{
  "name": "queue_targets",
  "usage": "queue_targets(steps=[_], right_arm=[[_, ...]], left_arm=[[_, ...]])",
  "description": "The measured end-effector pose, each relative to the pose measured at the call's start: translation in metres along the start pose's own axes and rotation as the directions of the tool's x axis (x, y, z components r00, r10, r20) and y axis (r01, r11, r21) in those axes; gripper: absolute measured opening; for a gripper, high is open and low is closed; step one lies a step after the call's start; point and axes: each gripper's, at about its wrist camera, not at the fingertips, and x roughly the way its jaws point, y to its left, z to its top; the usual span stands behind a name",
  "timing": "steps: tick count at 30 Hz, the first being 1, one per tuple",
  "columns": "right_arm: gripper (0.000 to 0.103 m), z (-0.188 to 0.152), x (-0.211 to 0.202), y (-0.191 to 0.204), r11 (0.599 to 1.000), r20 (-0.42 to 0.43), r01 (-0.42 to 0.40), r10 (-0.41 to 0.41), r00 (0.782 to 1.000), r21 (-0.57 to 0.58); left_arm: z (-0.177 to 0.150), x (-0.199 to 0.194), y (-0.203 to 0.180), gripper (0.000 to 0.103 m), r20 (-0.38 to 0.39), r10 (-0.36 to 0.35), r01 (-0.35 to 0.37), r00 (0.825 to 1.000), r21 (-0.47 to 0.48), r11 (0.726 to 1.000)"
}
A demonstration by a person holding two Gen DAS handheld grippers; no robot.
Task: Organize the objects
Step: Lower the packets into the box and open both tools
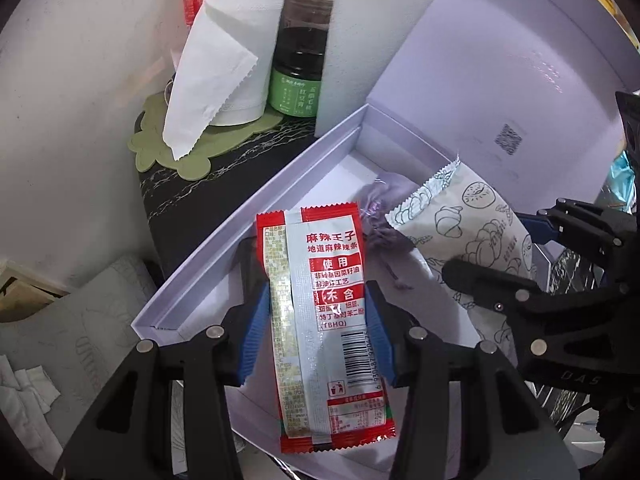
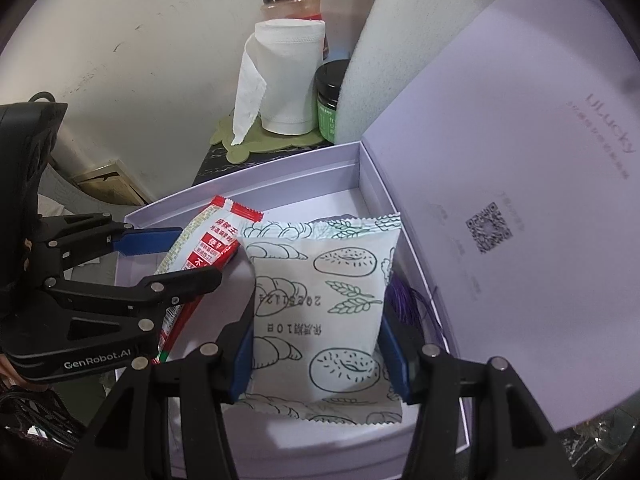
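My left gripper (image 1: 318,332) is shut on a red and silver snack packet (image 1: 320,320), held over the open lavender box (image 1: 248,216). My right gripper (image 2: 318,344) is shut on a white pastry packet with bread drawings (image 2: 320,304), also over the box (image 2: 280,160). The pastry packet (image 1: 472,228) and right gripper (image 1: 560,264) show at the right of the left wrist view. The red packet (image 2: 200,256) and left gripper (image 2: 176,256) show at the left of the right wrist view. A purple tassel (image 1: 380,216) lies inside the box.
The box lid (image 1: 500,72) stands open behind. A toilet paper roll (image 1: 236,60) on a green mat (image 1: 168,148), a green-labelled jar (image 1: 296,72) and a red-labelled bottle (image 2: 292,0) stand on the dark table by the wall. Grey cloth (image 1: 80,328) lies at the left.
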Motion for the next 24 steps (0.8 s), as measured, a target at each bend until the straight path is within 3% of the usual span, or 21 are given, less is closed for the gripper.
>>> queue_targets(steps=[11, 13, 17, 24], right_arm=[[0.056, 0.004, 0.018, -0.001, 1.000, -0.019, 0.006, -0.006, 1.000, 0.017], [0.060, 0.004, 0.018, -0.001, 1.000, -0.034, 0.014, -0.013, 0.999, 0.017], [0.067, 0.006, 0.008, 0.002, 0.998, -0.004, 0.064, -0.064, 0.998, -0.001], [0.067, 0.007, -0.013, 0.009, 0.994, 0.033, 0.098, -0.096, 0.995, -0.051]], left_arm=[[0.000, 0.001, -0.003, 0.046, 0.016, 0.005, -0.005, 1.000, 0.025, 1.000], [-0.001, 0.002, -0.003, 0.046, 0.014, 0.001, -0.001, 1.000, 0.016, 1.000], [-0.001, -0.001, 0.000, 0.047, 0.003, -0.012, 0.012, 1.000, -0.014, 1.000], [-0.002, -0.016, -0.001, 0.051, 0.017, 0.011, -0.010, 1.000, -0.047, 0.999]])
